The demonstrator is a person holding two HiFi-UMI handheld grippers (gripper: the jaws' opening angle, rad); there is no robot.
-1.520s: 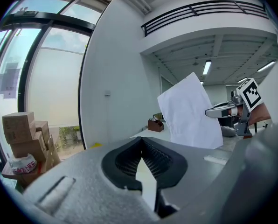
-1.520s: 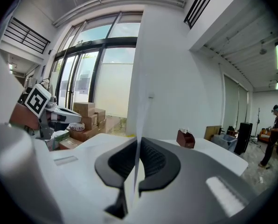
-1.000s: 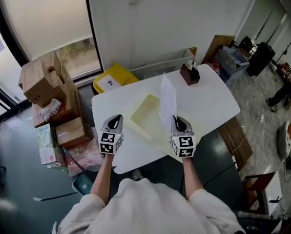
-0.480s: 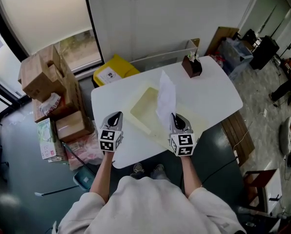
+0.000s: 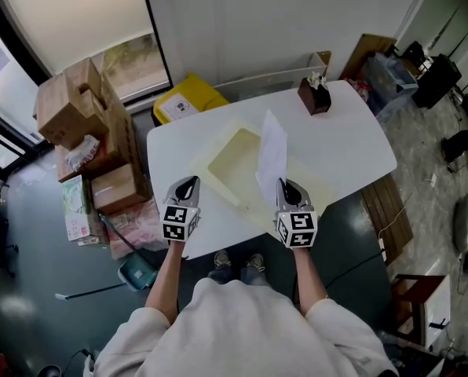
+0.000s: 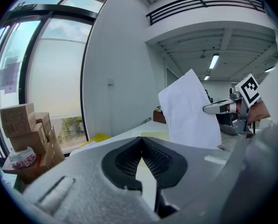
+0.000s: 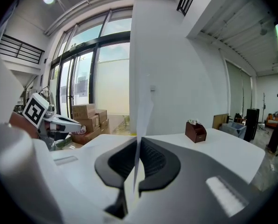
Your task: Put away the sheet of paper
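My right gripper (image 5: 286, 187) is shut on the lower edge of a white sheet of paper (image 5: 272, 154), which stands upright above the white table (image 5: 352, 151). In the right gripper view the sheet (image 7: 139, 73) rises edge-on from between the closed jaws (image 7: 138, 143). A pale yellow folder (image 5: 232, 163) lies flat on the table just beyond and left of the sheet. My left gripper (image 5: 188, 184) hovers over the table's near left edge, shut, with nothing in it (image 6: 141, 141). From the left gripper view the sheet (image 6: 189, 111) shows broadside.
A brown desk organiser (image 5: 316, 98) stands at the table's far right corner. Cardboard boxes (image 5: 77, 120) are stacked on the floor to the left, and a yellow bin (image 5: 188, 103) sits behind the table. A wooden bench (image 5: 387, 210) is at the right.
The head view has shifted a little. The sheet has swayed slightly in the right gripper. Both grippers keep about the same places over the table's near edge.
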